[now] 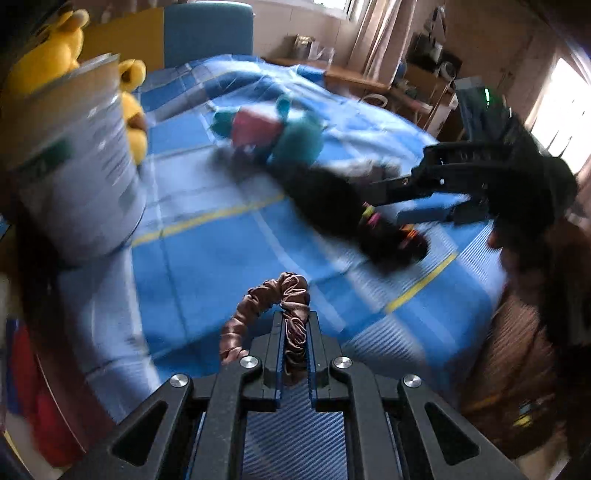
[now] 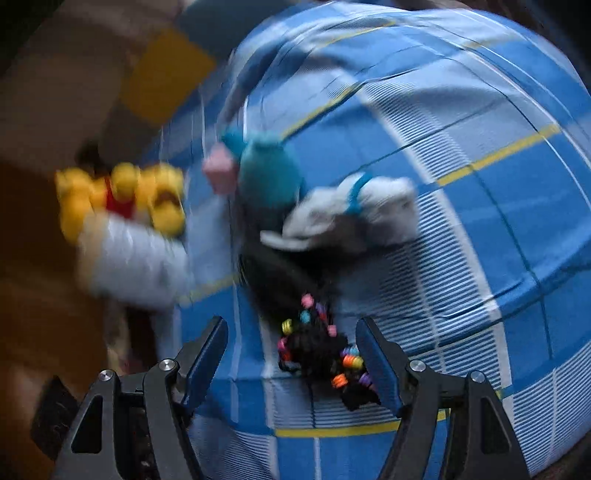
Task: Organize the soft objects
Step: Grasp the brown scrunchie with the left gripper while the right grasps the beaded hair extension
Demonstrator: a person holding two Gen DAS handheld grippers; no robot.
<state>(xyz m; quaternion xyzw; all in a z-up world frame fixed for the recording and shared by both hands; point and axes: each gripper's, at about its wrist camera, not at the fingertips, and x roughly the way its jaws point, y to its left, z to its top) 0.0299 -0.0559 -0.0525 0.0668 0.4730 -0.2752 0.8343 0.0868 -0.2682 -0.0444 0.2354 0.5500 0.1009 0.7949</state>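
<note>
Scrunchie [image 1: 266, 306] above blue plaid cloth [image 1: 207, 266]; curtained window [image 1: 373, 33] behind.

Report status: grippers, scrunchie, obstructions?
Left gripper shut on brown scrunchie. Right gripper open over black beaded piece. Tin can nearby, left.

I'm looking into a home, a lived-in room: a table under a blue checked cloth [image 1: 207, 266], plush toys [image 1: 55, 48] on it, curtains [image 1: 373, 33] at a bright window, and a cluttered wooden desk [image 1: 354, 79] behind.
</note>
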